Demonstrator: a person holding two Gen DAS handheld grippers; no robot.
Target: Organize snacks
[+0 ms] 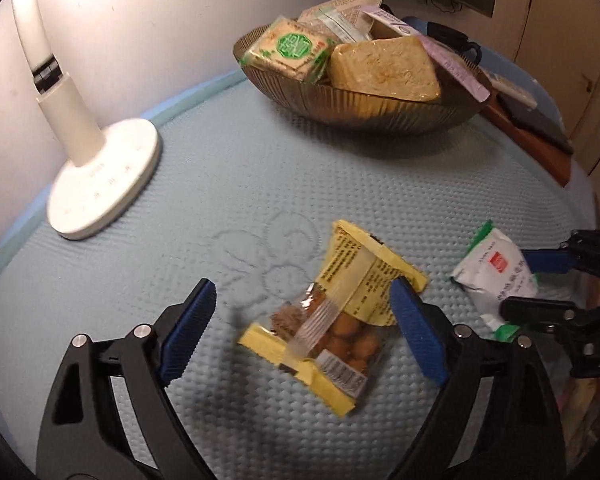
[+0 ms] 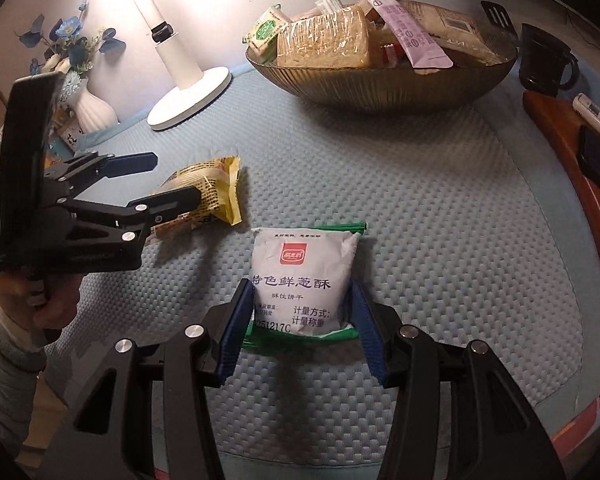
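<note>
On the mat (image 2: 420,200), two packets remain outside the full bowl (image 2: 380,88): right gripper (image 2: 300,320) clamps the white packet (image 2: 304,276); left gripper (image 1: 304,328) gapes around the yellow one (image 1: 340,312).

A pale blue quilted mat with a dimpled weave (image 2: 440,208) covers the counter. At ten o'clock in the right wrist view stands a white desk lamp with a round flat base (image 2: 188,96), throwing warm light on the plain off-white wall (image 1: 148,32). Farther left sits a ribbed white vase of blue artificial flowers (image 2: 94,110). At three o'clock, a reddish-brown wooden board (image 2: 568,148) lies beside a black mug (image 2: 544,62).
</note>
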